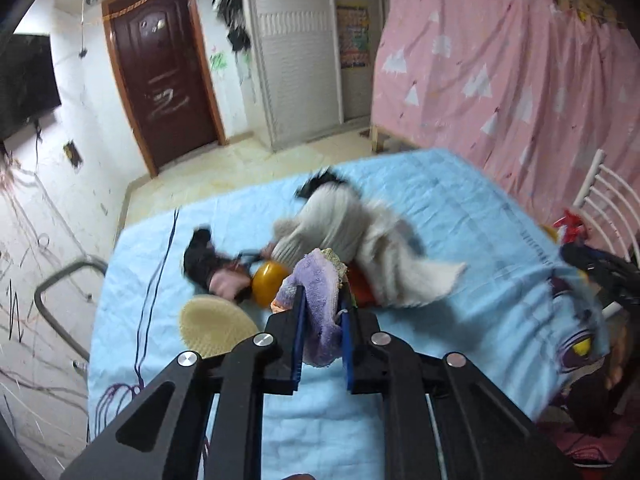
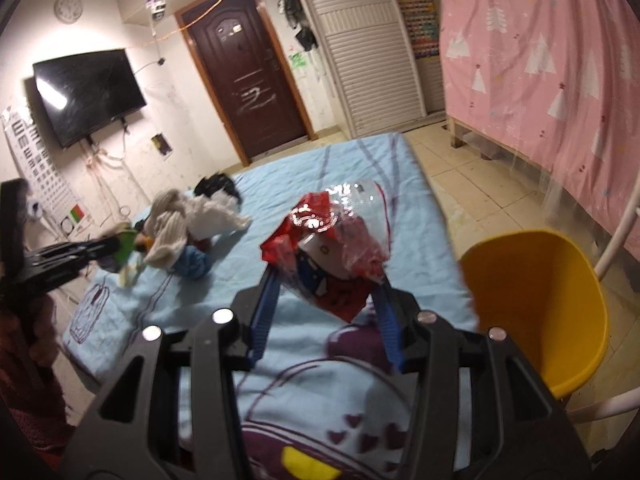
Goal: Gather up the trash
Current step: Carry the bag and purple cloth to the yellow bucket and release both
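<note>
Two claws are loaded: the right claw (image 2: pixel 326 276) grips a crinkly red wrapper (image 2: pixel 332 252) just beside the yellow bin (image 2: pixel 560 320), not yet dropped in, while the left claw (image 1: pixel 322 316) pinches a purple cloth (image 1: pixel 316 300) near the bed's (image 1: pixel 440 208) clutter, farther from the bin.

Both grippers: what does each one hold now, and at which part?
The left gripper is shut on a purple towel, pinching a bunched fold. The right gripper grips a red plastic wrapper by its lower end.
</note>
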The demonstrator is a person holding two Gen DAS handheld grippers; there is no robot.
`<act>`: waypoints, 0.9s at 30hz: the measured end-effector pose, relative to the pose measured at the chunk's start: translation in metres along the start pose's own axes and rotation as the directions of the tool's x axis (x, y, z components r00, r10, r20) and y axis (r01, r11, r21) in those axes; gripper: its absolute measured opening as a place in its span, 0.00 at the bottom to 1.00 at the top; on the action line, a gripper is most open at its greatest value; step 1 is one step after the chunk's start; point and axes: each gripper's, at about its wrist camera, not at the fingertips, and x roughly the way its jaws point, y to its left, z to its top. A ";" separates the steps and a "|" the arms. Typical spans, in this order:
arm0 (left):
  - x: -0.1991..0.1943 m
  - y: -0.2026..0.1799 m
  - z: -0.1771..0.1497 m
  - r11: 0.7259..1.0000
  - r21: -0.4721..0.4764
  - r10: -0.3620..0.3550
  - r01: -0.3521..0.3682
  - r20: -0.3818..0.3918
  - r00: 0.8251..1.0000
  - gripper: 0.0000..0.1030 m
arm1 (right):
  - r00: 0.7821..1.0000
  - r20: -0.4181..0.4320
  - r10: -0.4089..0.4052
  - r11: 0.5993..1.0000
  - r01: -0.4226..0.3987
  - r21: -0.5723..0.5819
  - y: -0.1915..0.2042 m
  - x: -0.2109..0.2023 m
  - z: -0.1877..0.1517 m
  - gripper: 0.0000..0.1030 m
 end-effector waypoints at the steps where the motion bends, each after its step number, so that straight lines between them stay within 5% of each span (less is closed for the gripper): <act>1: -0.007 -0.007 0.005 1.000 0.011 -0.008 0.008 0.020 1.000 0.06 | 1.000 0.009 -0.009 1.000 0.009 0.011 -0.006 -0.003 0.000 0.44; 5: -0.022 -0.041 0.031 0.996 0.054 -0.072 0.068 0.079 0.994 0.06 | 0.996 0.046 -0.070 0.996 0.068 0.051 -0.029 -0.013 0.004 0.44; 11: -0.020 -0.109 0.069 0.965 0.126 -0.245 0.231 0.109 0.963 0.06 | 0.977 0.088 -0.197 0.976 0.186 0.116 -0.074 -0.024 0.009 0.44; 18: 0.014 -0.188 0.097 0.910 0.187 -0.381 0.369 0.028 0.924 0.06 | 0.938 0.098 -0.331 0.933 0.311 0.182 -0.119 -0.030 0.005 0.44; 27: 0.063 -0.266 0.105 0.851 0.219 -0.467 0.478 -0.102 0.878 0.06 | 0.930 0.062 -0.361 0.905 0.334 0.263 -0.160 -0.024 -0.005 0.46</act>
